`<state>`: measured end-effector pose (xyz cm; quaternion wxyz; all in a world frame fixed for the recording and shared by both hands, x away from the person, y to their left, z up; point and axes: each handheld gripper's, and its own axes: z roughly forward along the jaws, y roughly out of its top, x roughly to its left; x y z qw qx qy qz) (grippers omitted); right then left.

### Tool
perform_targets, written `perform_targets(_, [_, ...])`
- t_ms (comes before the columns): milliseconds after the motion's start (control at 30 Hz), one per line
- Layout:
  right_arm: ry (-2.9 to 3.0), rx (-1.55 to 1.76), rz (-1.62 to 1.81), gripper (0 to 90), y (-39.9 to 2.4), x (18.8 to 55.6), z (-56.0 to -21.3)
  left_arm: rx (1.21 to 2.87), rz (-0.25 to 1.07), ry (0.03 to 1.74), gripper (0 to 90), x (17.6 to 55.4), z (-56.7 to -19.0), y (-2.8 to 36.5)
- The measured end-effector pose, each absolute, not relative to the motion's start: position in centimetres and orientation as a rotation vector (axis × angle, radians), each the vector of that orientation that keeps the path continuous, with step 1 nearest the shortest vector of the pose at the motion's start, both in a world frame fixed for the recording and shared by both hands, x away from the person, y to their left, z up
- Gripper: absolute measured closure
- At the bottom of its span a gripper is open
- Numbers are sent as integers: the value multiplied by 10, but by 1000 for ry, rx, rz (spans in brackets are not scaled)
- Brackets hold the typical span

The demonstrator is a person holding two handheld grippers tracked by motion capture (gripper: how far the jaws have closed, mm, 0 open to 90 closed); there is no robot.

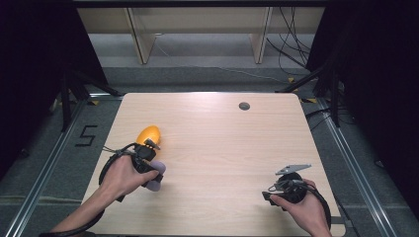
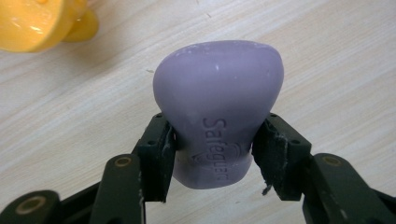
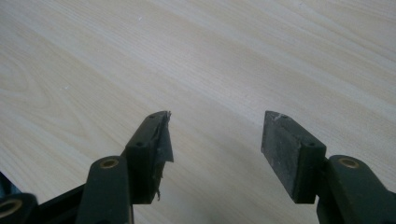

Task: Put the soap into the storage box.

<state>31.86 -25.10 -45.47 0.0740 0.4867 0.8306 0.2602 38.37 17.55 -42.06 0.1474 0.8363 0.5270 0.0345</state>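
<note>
Left gripper [image 2: 212, 154] clamps a purple Safeguard soap bar [image 2: 219, 107] by its narrow end beside an orange dish [image 1: 148, 135], apparently for placing, while the right gripper [image 3: 215, 140] idles wide open, empty.

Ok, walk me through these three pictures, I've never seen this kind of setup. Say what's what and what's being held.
No robot here: a person holds a hand-held two-jaw gripper in each hand over a pale wooden table. The wide picture looks down from above; the other two come from cameras riding on each gripper. The left gripper has its jaws closed on a purple bar of soap stamped Safeguard. A glossy orange plastic dish lies just beyond it. The right gripper is open, holding nothing, over bare wood.
</note>
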Motion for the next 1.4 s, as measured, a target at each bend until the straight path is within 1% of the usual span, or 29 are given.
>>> perform_targets(67, [2496, 1436, 789, 422, -252, 320, -456, 2423, 100, 1513, 491, 387, -419, 178])
perform_targets(333, [2493, 1442, 789, 422, -251, 320, -455, 2400, 90, 1550, 491, 394, -416, 182])
perform_targets(467, [2495, 1440, 784, 422, -251, 320, -455, 2414, 112, 1537, 491, 399, -414, 185])
perform_targets(500, [2494, 1440, 784, 422, -251, 320, -455, 2395, 113, 1561, 492, 399, -413, 185])
perform_targets(667, [2495, 1442, 785, 422, -251, 320, -456, 2410, 125, 1556, 492, 406, -409, 189])
perform_targets(867, [2496, 1441, 784, 422, -251, 320, -456, 2400, 121, 1594, 492, 414, -408, 190])
perform_targets(1033, [2493, 1444, 786, 422, -251, 320, -456, 2421, 126, 1585, 492, 419, -406, 191])
perform_targets(1067, [2493, 1443, 785, 422, -251, 320, -456, 2449, 141, 1554, 492, 422, -406, 192])
perform_targets(1100, [2495, 1441, 789, 422, -251, 320, -456, 2411, 134, 1598, 493, 421, -406, 190])
perform_targets(1133, [2497, 1441, 784, 422, -251, 320, -456, 2428, 126, 1587, 493, 423, -404, 191])
perform_targets(1167, [2496, 1442, 785, 422, -251, 320, -456, 2399, 138, 1596, 493, 423, -406, 190])
perform_targets(1200, [2493, 1442, 791, 422, -251, 320, -456, 2426, 139, 1585, 493, 425, -404, 191])
perform_targets(1300, [2493, 1442, 791, 422, -252, 320, -456, 2424, 137, 1592, 494, 428, -402, 192])
perform_targets(1333, [2495, 1442, 788, 422, -252, 320, -456, 2395, 149, 1595, 494, 428, -404, 191])
perform_targets(1400, [2494, 1441, 792, 422, -252, 320, -456, 2423, 149, 1593, 495, 431, -402, 192])
